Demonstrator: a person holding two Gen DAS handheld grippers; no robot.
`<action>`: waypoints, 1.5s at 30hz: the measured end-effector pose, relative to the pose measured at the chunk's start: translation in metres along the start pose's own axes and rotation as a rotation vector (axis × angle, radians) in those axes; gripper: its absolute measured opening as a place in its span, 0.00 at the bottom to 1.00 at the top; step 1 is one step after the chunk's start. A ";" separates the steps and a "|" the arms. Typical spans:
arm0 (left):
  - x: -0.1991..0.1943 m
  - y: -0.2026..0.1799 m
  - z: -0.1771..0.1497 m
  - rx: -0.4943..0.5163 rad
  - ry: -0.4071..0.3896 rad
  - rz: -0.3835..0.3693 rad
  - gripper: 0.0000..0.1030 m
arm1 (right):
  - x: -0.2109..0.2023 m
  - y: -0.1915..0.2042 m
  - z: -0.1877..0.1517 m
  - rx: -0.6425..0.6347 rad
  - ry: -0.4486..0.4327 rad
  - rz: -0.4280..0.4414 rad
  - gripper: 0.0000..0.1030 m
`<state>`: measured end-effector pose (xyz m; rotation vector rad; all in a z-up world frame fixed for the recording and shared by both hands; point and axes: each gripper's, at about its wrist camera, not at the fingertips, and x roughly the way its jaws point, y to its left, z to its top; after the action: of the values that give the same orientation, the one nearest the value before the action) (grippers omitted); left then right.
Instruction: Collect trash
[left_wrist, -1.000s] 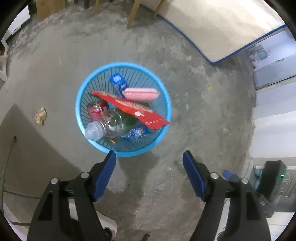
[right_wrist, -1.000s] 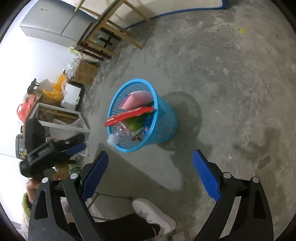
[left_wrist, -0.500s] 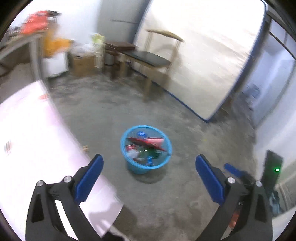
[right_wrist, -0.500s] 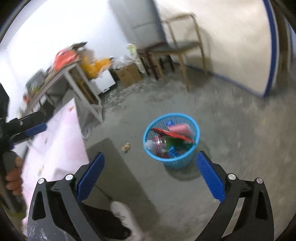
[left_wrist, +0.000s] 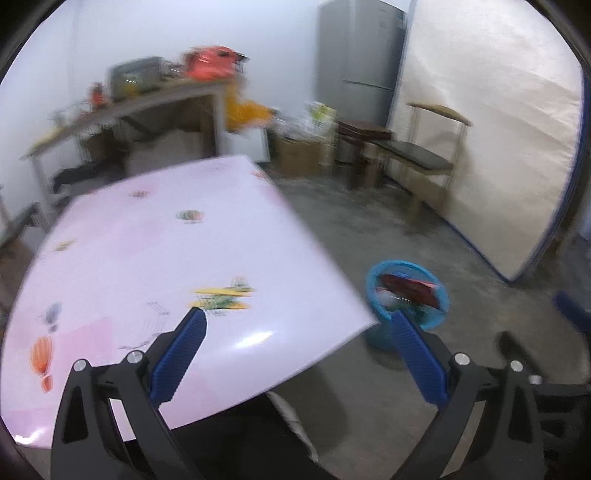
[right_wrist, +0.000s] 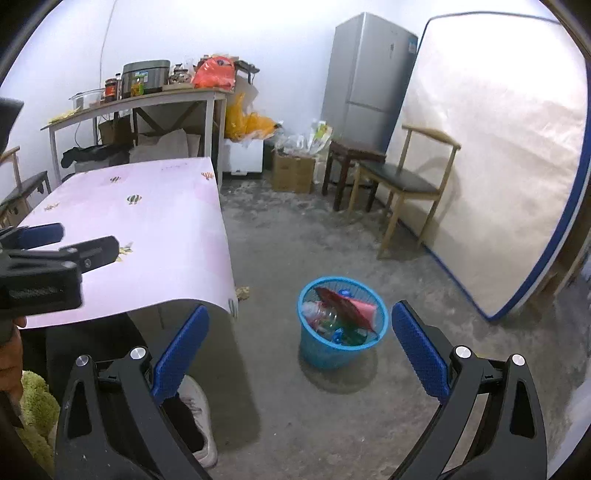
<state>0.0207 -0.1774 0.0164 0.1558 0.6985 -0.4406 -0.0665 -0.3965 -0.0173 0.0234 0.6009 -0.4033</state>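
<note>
— What is seen of the large surfaces, and what is left on them?

— A pink patterned tabletop (right_wrist: 147, 236) is shown at the left, and a grey concrete floor (right_wrist: 314, 243) spreads to the right and far side. No loose rubbish is made out on the tabletop. A round blue plastic mesh waste basket (right_wrist: 341, 349) is stood on the floor, near and right of the table's corner, and is filled with a clear bottle, a red wrapper and a pink packet.

— Is anything uncollected?

— One small crumpled tan scrap (right_wrist: 242, 292) is seen on the floor, just beside the table's near right corner, between table and basket. No long axis can be told.

— Which claw is nearer to it?

— The right gripper (right_wrist: 299, 347) is held above the floor, the scrap lying ahead of it and to the left of its left finger. The left gripper (left_wrist: 295, 347) is held over the tabletop edge, and the scrap is hidden from its camera. The right one is judged nearer.

— And their state?

— Both are spread wide, with nothing held.
</note>
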 end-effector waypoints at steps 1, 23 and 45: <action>-0.002 0.005 -0.002 -0.020 -0.001 0.031 0.95 | 0.000 0.000 0.000 0.023 0.001 -0.006 0.93; 0.005 0.018 -0.008 -0.116 0.124 0.112 0.95 | 0.002 0.012 -0.005 0.080 0.133 -0.079 0.93; -0.003 0.008 -0.002 -0.069 0.086 0.152 0.95 | 0.004 0.001 -0.005 0.115 0.136 -0.089 0.93</action>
<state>0.0203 -0.1686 0.0167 0.1625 0.7794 -0.2654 -0.0657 -0.3962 -0.0237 0.1357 0.7139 -0.5255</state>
